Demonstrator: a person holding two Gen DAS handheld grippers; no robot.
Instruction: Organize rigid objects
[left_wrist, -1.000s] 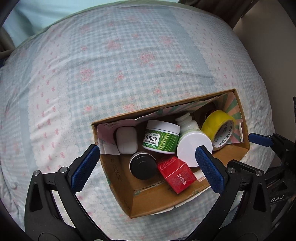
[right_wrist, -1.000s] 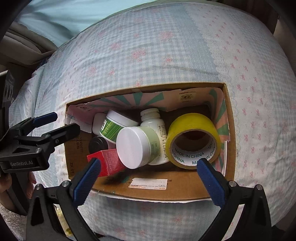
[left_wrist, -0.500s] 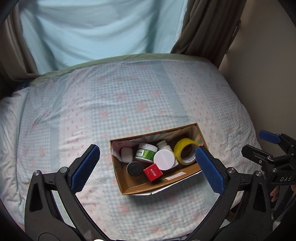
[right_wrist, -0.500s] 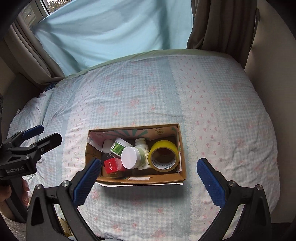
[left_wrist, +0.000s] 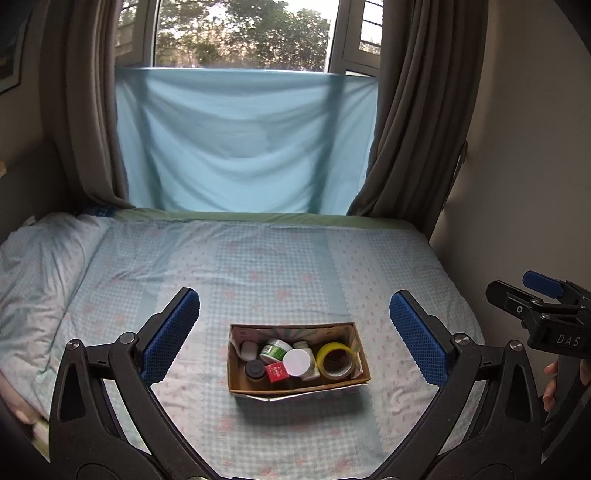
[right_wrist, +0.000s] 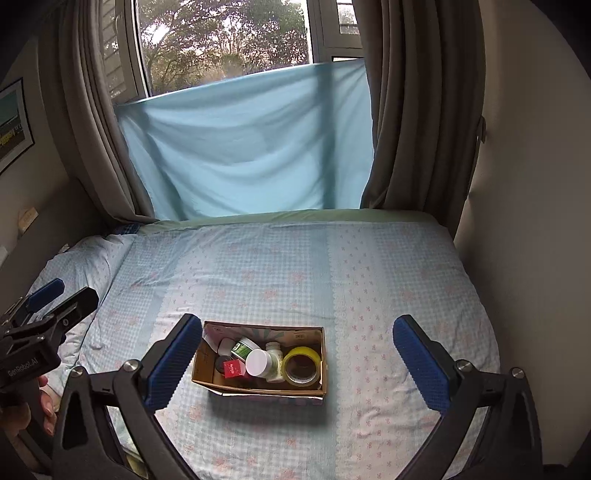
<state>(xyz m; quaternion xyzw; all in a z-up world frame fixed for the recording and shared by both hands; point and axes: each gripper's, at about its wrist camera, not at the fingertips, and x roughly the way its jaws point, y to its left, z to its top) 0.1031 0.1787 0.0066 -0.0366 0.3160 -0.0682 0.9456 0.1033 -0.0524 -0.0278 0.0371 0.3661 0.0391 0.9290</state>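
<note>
The cardboard box (left_wrist: 258, 384) was matt brown board with rough cut edges and a printed paper lining. Inside, the roll of yellow tape (left_wrist: 335, 360) looked glossy plastic film on a pale paper core. The white-lidded jar (left_wrist: 296, 362) was smooth plastic with a faint sheen; the small red carton (left_wrist: 276, 371) was smooth printed card. The bed sheet (left_wrist: 258, 266) was soft matt woven cloth, creased and checked. The left tongs (left_wrist: 295, 345) and right tongs (right_wrist: 301, 363) had matt black plastic arms, dimpled blue rubbery pads and bright metal rivets. The curtains (left_wrist: 417, 110) were heavy matt grey-brown cloth; the blue sheet (left_wrist: 240, 140) was thin smooth cloth.
</note>
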